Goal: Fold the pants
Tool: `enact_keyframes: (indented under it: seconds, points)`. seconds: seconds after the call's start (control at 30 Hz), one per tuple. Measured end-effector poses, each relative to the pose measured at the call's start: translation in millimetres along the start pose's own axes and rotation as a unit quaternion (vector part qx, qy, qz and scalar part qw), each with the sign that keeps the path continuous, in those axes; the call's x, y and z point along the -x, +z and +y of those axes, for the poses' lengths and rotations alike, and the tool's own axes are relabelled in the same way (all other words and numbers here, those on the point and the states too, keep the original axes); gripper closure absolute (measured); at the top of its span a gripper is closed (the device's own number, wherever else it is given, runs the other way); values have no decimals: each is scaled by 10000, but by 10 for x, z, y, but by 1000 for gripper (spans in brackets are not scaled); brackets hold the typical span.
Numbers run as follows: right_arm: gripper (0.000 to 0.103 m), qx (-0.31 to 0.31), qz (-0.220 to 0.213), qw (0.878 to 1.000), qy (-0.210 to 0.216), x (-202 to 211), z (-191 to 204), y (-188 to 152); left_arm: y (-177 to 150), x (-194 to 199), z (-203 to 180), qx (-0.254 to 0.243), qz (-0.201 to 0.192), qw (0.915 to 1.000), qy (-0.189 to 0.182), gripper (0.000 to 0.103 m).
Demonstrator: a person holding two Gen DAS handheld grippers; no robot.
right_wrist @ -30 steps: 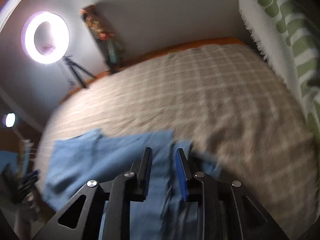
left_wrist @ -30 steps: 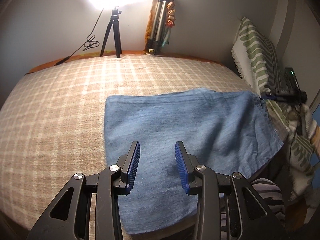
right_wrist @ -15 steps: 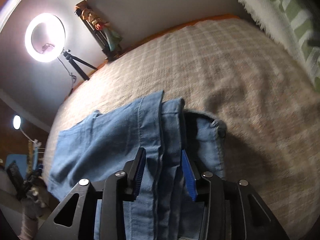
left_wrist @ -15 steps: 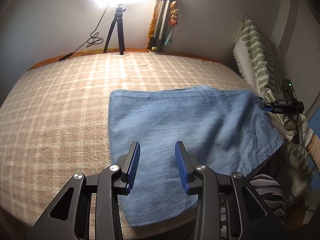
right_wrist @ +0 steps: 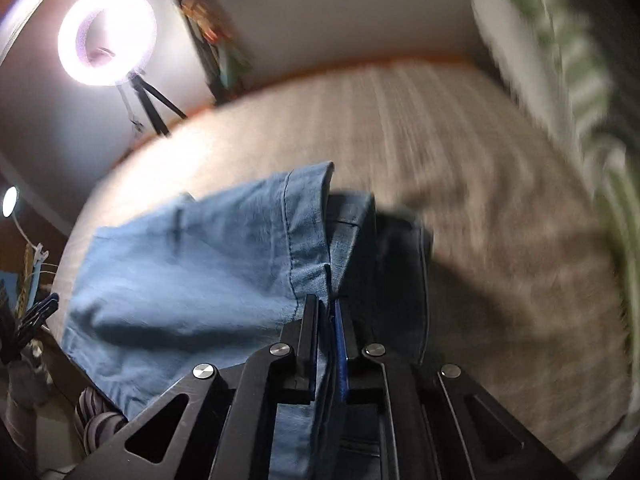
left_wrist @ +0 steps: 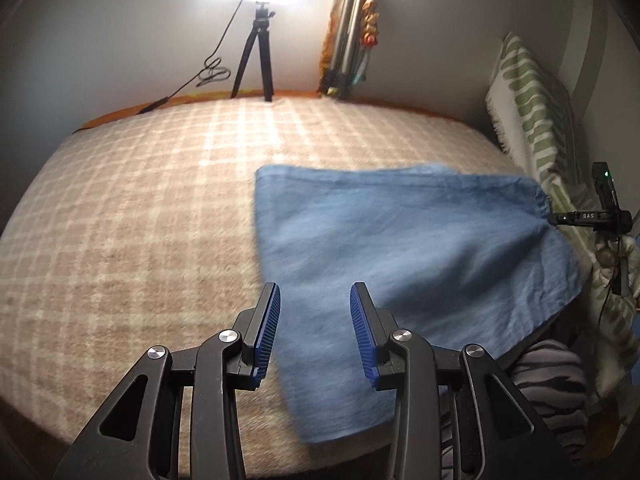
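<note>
Blue denim pants (left_wrist: 400, 252) lie folded on the checked bedspread (left_wrist: 140, 220), with one edge hanging over the near side of the bed. My left gripper (left_wrist: 315, 300) is open and empty, just above the pants' near left edge. My right gripper (right_wrist: 327, 312) is shut on the pants' waistband end (right_wrist: 316, 236) and lifts it off the bed. The right gripper also shows in the left wrist view (left_wrist: 588, 216), holding the pants' far right corner.
A ring light on a tripod (left_wrist: 256, 52) and a folded tripod (left_wrist: 344, 44) stand against the back wall. A green-striped blanket (left_wrist: 536, 112) lies along the right side. A striped cloth (left_wrist: 548, 380) sits below the bed edge.
My right gripper has closed on the pants' waistband and is moving with it. My left gripper has drifted left, so the pants sit further right in its view.
</note>
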State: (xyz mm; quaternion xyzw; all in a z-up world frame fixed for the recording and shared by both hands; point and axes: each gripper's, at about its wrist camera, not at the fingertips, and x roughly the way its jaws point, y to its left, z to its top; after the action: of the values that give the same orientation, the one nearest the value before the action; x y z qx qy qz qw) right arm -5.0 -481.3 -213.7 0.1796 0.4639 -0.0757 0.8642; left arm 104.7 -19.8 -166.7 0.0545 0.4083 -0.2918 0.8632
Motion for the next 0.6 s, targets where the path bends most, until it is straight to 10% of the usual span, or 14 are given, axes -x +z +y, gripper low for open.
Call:
enact_keyframes:
  seconds: [0.13, 0.33, 0.6]
  points:
    - [59, 181, -216, 9976, -627, 112, 123, 28, -110, -40, 22, 13, 131, 9999, 80, 68]
    - [59, 1094, -748, 9868, -935, 263, 601, 104, -389, -125, -26, -214, 327, 9984, 419, 68]
    - [59, 1947, -163, 9739, -1154, -299, 879, 48, -443, 39, 177, 76, 143, 9990, 420, 59]
